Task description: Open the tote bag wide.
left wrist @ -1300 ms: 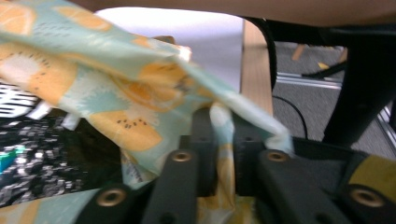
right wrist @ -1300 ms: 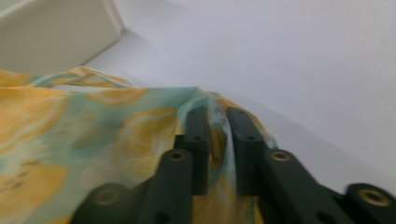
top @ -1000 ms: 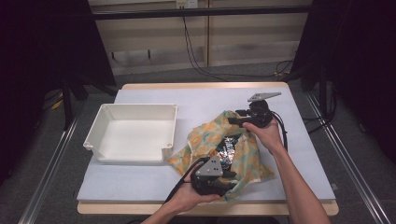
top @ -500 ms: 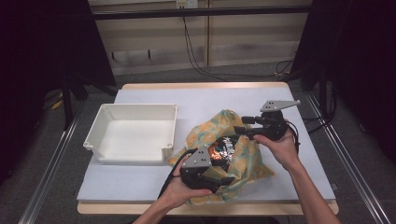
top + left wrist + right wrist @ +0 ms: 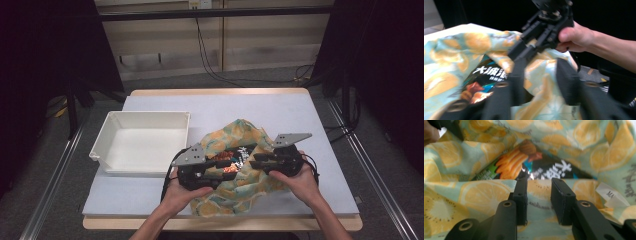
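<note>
Fruit-print cloth bag (image 5: 240, 172) lies mid-tabletop (image 5: 300, 115), snack packet (image 5: 231, 159) still inside, white bin (image 5: 142, 145) bare. Both tongs have just been closing: right tongs (image 5: 538, 195) bracket the bag's rim unpinched, left tongs (image 5: 541, 82) straddle cloth. I judge extraction barely begun.

Crumpled fruit-print cloth bag (image 5: 235, 170) on the white table, mouth open, dark snack packet (image 5: 231, 159) inside.

Snack packet (image 5: 534, 167) lies half buried in the fruit-print cloth bag (image 5: 474, 195); left gripper view blurred throughout.
</note>
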### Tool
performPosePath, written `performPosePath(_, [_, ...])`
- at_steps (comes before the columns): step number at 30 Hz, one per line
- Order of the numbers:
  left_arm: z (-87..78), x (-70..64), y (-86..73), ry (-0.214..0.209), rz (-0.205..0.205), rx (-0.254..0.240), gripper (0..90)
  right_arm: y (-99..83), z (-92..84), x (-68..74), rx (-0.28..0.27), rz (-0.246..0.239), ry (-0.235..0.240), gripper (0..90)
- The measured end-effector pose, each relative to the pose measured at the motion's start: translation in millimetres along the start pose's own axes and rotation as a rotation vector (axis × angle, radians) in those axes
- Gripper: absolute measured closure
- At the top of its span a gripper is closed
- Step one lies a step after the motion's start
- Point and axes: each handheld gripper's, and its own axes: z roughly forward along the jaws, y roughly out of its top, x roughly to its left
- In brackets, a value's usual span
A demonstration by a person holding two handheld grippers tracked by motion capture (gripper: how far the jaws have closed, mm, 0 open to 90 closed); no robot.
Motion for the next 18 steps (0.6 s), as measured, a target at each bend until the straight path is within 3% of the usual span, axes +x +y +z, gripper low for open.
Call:
performPosePath(2, [-0.2, 2.2, -0.3, 0.002, -0.021, -0.007, 53.9, -6.7, 1.1, 0.6, 0.012, 0.002, 0.0, 63.7])
performPosePath(7, [-2.3, 13.2, -2.9, 0.046, -0.045, -0.021, 70.1, -18.3, 3.2, 6.4, 0.042, -0.019, -0.022, 59.2])
performPosePath(8, [-0.8, 15.2, -4.7, 0.06, -0.035, -0.001, 70.6, -19.6, 2.9, 6.5, 0.043, -0.018, -0.019, 58.5])
performPosePath(10, [6.3, 18.0, -11.0, 0.102, -0.002, 0.091, 65.1, -21.7, 2.2, 6.4, 0.041, -0.009, -0.024, 53.6])
performPosePath(11, [11.2, 18.8, -17.3, 0.1, -0.01, 0.115, 62.2, -21.6, 1.8, 6.3, 0.033, -0.002, -0.023, 50.6])
performPosePath(14, [20.5, 15.4, -27.9, 0.08, 0.001, 0.143, 61.0, -17.5, 2.9, 10.2, 0.016, -0.004, -0.027, 43.0])
performPosePath(15, [24.4, 12.0, -30.2, 0.05, 0.013, 0.157, 64.1, -15.9, 4.8, 11.3, 0.009, -0.007, -0.027, 42.9])
performPosePath(18, [33.0, 3.4, -33.4, 0.024, 0.058, 0.217, 69.0, -12.0, 13.1, 12.4, 0.006, -0.006, -0.047, 41.0])
